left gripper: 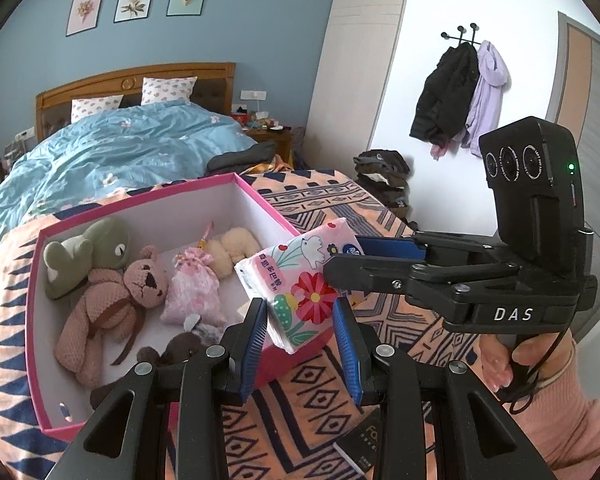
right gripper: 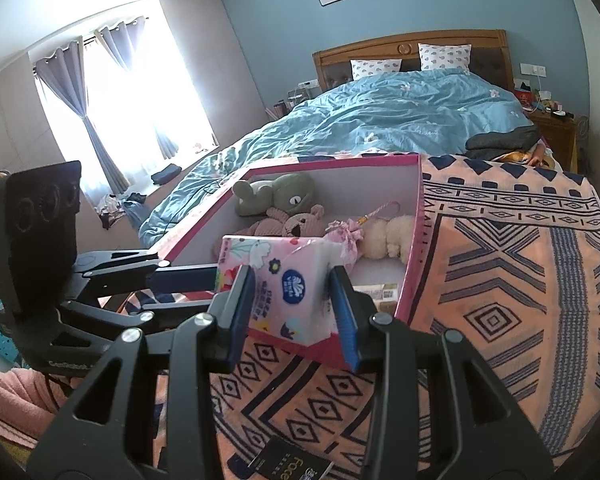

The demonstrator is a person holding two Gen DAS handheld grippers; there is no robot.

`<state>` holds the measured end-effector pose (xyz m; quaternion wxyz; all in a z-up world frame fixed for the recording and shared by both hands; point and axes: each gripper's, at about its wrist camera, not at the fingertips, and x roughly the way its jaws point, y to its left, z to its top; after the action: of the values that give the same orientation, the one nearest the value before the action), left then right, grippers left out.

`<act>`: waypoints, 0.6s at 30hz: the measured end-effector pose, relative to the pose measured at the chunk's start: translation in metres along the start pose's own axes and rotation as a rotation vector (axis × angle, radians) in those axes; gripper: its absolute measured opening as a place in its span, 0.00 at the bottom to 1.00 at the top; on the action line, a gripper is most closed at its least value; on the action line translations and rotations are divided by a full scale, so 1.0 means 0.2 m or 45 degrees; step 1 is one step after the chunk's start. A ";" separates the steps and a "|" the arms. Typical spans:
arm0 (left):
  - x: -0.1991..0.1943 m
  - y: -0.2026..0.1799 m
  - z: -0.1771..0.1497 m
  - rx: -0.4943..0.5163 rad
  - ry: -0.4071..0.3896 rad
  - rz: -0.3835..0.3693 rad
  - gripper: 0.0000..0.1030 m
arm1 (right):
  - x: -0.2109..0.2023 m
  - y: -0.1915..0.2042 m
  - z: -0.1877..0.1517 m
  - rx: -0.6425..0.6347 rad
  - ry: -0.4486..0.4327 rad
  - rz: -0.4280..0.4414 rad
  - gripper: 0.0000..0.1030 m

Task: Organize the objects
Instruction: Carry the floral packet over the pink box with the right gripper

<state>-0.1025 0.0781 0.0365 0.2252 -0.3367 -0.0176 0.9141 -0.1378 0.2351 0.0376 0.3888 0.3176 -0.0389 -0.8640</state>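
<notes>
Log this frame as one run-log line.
stage: carry | left gripper: shut on tissue pack | right gripper: shut on tissue pack | target: pink box

Blue wall, wooden bed, bright curtained window

Tissue pack over box near edge; toys inside; box on blanket, prob. on bed.

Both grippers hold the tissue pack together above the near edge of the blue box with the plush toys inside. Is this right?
Not quite: the box is pink, not blue; the left wrist view shows its pink rim and outer wall clearly. The rest stands: the left gripper and the right gripper both hold the tissue pack above the near edge, and the plush toys lie inside.
</notes>
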 end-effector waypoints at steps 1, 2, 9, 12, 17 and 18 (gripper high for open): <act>0.00 0.00 0.00 0.002 -0.001 0.002 0.32 | 0.01 -0.01 0.00 0.001 -0.001 -0.001 0.41; 0.01 0.00 0.01 0.004 -0.001 0.005 0.32 | 0.01 -0.01 0.01 0.004 0.000 0.000 0.41; 0.04 0.02 0.03 0.004 0.006 0.015 0.32 | 0.05 -0.04 0.03 0.009 0.011 -0.008 0.41; 0.06 0.03 0.04 0.000 0.014 0.021 0.32 | 0.07 -0.05 0.04 0.012 0.019 -0.013 0.41; 0.08 0.05 0.06 -0.007 0.020 0.039 0.32 | 0.10 -0.07 0.06 0.012 0.031 -0.020 0.41; 0.09 0.05 0.06 -0.008 0.021 0.042 0.32 | 0.10 -0.07 0.07 0.010 0.032 -0.021 0.41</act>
<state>-0.1261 0.0774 0.0331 0.2093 -0.3451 -0.0130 0.9148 -0.1645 0.2279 0.0330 0.3807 0.3304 -0.0348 -0.8630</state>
